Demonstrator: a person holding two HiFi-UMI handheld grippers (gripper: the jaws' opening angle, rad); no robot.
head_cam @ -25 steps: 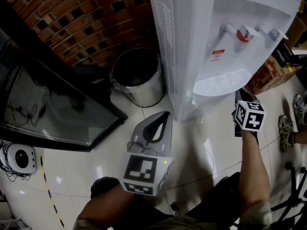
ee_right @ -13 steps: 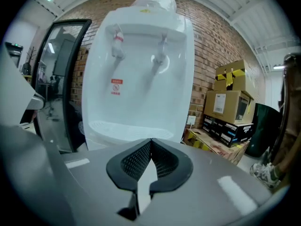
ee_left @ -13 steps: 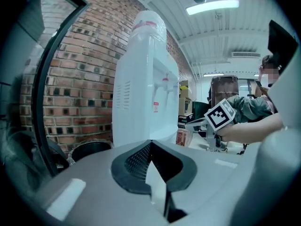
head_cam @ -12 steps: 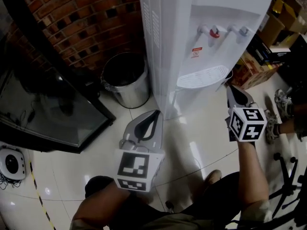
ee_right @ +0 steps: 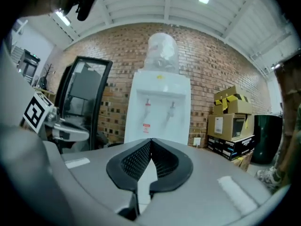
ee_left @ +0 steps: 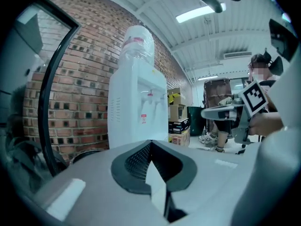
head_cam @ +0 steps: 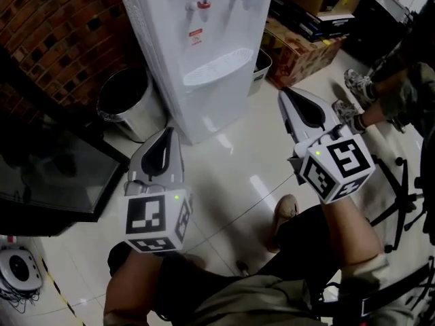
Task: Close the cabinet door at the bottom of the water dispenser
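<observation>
While the left gripper (head_cam: 165,134) and right gripper (head_cam: 285,95) hang clear of the water dispenser (head_cam: 178,39), neither holds anything.
Both jaw pairs pressed together; cabinet door (head_cam: 217,106), upper centre, looks flush.

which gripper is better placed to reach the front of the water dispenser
Right, probably. The right gripper squarely faces the front of the water dispenser; the left gripper sits off its side corner. Both are shut and empty.
</observation>
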